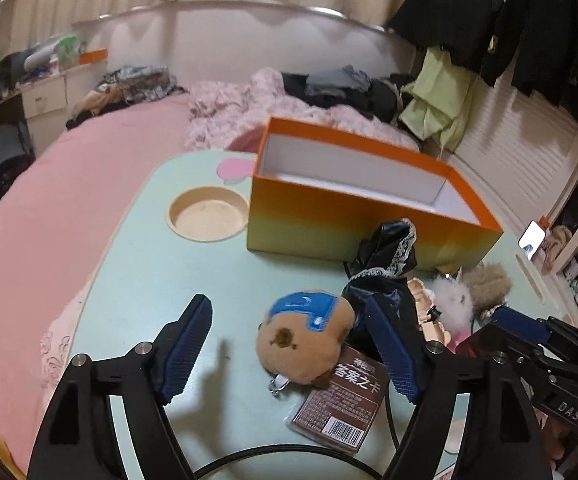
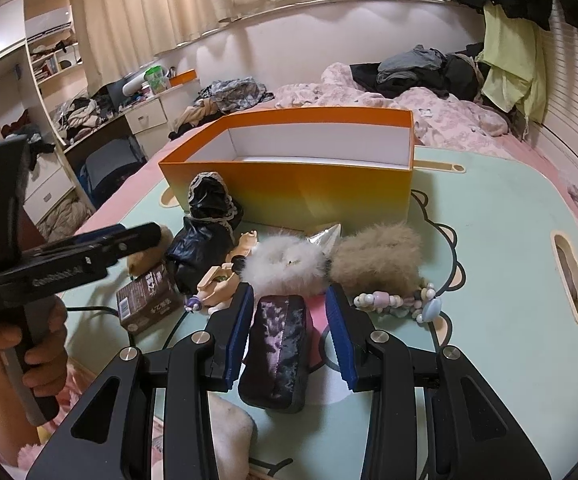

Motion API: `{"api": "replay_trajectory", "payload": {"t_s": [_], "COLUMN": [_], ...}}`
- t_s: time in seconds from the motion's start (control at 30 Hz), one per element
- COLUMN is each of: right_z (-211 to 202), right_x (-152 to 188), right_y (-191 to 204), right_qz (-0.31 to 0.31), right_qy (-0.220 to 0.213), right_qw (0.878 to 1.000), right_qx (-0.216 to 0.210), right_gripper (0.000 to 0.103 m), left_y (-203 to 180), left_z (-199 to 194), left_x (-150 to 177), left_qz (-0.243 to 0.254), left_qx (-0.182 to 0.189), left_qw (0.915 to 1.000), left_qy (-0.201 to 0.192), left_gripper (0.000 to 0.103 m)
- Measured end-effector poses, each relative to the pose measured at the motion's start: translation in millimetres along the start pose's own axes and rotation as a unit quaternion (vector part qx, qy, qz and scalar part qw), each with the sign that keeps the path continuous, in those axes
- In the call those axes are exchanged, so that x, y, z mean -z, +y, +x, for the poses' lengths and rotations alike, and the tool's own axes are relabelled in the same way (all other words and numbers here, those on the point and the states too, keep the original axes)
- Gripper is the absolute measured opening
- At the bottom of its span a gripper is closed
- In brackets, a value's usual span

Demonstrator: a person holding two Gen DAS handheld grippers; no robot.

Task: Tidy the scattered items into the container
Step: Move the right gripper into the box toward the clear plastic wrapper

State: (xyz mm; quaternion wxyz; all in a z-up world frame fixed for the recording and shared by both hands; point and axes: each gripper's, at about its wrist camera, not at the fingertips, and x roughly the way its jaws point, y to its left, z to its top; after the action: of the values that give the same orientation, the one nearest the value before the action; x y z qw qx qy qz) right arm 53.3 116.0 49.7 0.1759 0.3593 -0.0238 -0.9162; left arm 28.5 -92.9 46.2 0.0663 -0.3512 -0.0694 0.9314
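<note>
An empty orange box (image 1: 353, 220) with a white inside stands on the pale green table (image 1: 149, 272); it also shows in the right wrist view (image 2: 289, 192). My left gripper (image 1: 289, 320) is open around a brown plush head with a blue cap (image 1: 305, 336), which lies on a brown card pack (image 1: 341, 404). My right gripper (image 2: 289, 300) is open around a dark purple case (image 2: 279, 344), not closed on it. A black lace-trimmed cloth (image 2: 209, 224), a white fluffy toy (image 2: 285, 264), a tan fluffy toy (image 2: 377, 260) and a bead string (image 2: 401, 302) lie before the box.
A round cup recess (image 1: 208, 214) is sunk into the table left of the box. A slot (image 2: 571, 276) is cut at the table's right. A pink bed with piled clothes (image 1: 329, 88) lies behind. A black cable (image 1: 289, 450) runs along the near edge.
</note>
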Motion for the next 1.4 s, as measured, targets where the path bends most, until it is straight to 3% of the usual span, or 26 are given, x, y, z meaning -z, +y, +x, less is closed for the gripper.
{"api": "replay_trajectory", "payload": {"t_s": [0.23, 0.4, 0.5, 0.6, 0.87, 1.13, 1.4], "right_z": [-8, 9, 30, 50, 62, 66, 55], "right_x": [-20, -60, -81, -92, -88, -84, -85], "right_y": [10, 37, 45, 45, 46, 52, 35], "right_qz": [-0.026, -0.060, -0.077, -0.088, -0.117, -0.156, -0.148], "right_qy": [-0.011, 0.022, 0.037, 0.051, 0.062, 0.067, 0.071], "right_qw": [0.999, 0.995, 0.992, 0.988, 0.979, 0.966, 0.962], "right_qx": [0.025, 0.076, 0.093, 0.118, 0.156, 0.195, 0.218], "right_gripper": [0.039, 0.039, 0.051, 0.051, 0.052, 0.052, 0.052], "left_y": [4, -11, -22, -27, -15, -15, -17], "left_z": [-4, 1, 1, -2, -1, 0, 2], "left_x": [27, 36, 40, 47, 48, 49, 51], "left_qz": [0.015, 0.020, 0.039, 0.049, 0.025, 0.025, 0.021], "left_qx": [-0.048, -0.054, -0.048, -0.054, -0.028, -0.025, -0.020], "left_qw": [0.9987, 0.9982, 0.9978, 0.9964, 0.9985, 0.9986, 0.9989], "left_qy": [-0.010, -0.017, -0.025, -0.042, -0.041, -0.040, -0.038], "left_gripper": [0.087, 0.094, 0.097, 0.100, 0.102, 0.102, 0.102]}}
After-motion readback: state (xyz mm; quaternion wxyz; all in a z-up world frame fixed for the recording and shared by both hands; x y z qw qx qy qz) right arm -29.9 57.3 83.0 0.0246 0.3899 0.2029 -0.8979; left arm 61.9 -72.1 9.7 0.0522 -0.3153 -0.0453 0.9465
